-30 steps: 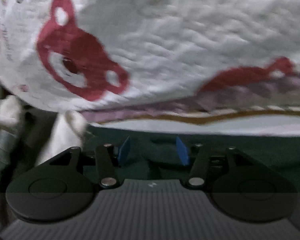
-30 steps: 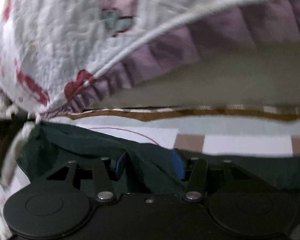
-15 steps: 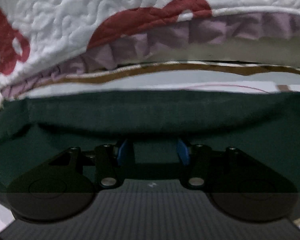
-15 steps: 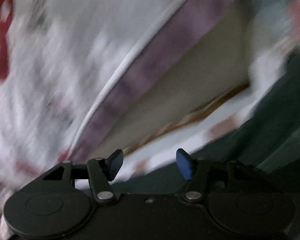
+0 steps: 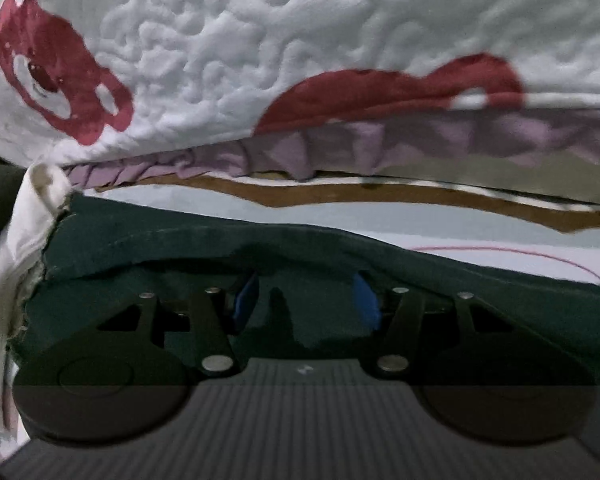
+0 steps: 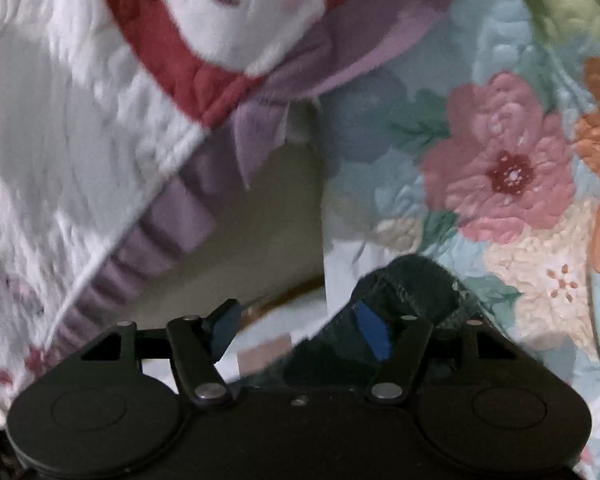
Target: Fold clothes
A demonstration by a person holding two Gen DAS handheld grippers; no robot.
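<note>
Dark green garment (image 5: 380, 264) lies bunched between the left tool's (image 5: 306, 300) down-tilted jaws, uncertainly gripped; right tool (image 6: 300, 330) is opening.

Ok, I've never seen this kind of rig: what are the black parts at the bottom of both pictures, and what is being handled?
No robot: a person holds a two-finger gripper in each hand, each with a fisheye camera looking along its blue-padded fingers. One picture is from the left gripper, the other from the right gripper. Behind lie a white quilt with red bear prints and, in the right view, a floral quilt. The dark green garment is being folded. It lies between the left fingers; whether they pinch it is unclear. The right jaws are opening, with a garment corner draped over one finger.
</note>
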